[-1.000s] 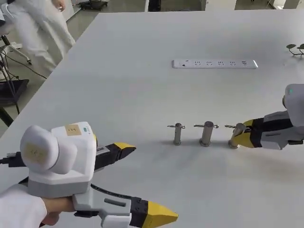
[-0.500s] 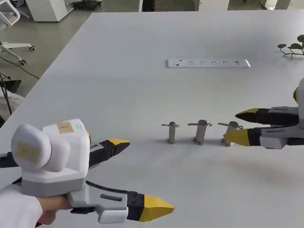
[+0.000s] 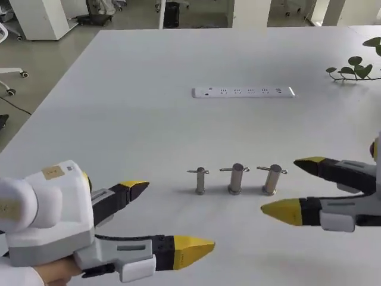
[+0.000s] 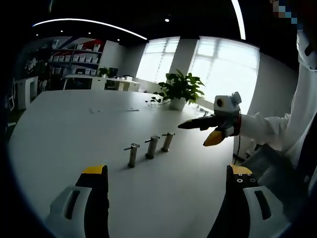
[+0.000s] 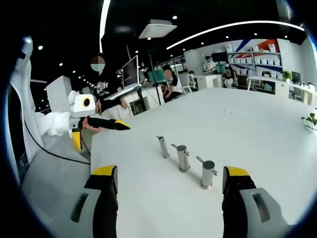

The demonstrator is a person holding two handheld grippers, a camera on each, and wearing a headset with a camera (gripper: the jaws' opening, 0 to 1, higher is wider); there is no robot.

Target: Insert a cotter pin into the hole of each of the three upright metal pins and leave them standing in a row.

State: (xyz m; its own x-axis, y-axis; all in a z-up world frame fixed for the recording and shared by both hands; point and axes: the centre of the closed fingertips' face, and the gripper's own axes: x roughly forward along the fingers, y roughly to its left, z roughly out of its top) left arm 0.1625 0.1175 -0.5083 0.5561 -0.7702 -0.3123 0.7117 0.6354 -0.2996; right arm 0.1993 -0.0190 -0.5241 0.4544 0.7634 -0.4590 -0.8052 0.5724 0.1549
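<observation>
Three upright metal pins stand in a row on the white table: left pin (image 3: 200, 180), middle pin (image 3: 236, 179), right pin (image 3: 272, 179). Each has a cotter pin through its head. The same row shows as the pins (image 4: 150, 147) in the left gripper view and the pins (image 5: 183, 157) in the right gripper view. My left gripper (image 3: 169, 217) is open at the near left, empty, well short of the row. My right gripper (image 3: 294, 186) is open just right of the right pin, apart from it. Its yellow fingertips (image 3: 284, 211) hold nothing.
A white power strip (image 3: 243, 92) lies farther back on the table. A plant sprig (image 3: 354, 67) reaches in at the far right edge. The table's left edge (image 3: 36, 122) drops to the floor. People stand behind a desk (image 5: 133, 84) in the right gripper view.
My right gripper was shut at the right pin's cotter pin; it has opened and drawn back to the right. The head camera has shifted, so the row sits lower and more to the left.
</observation>
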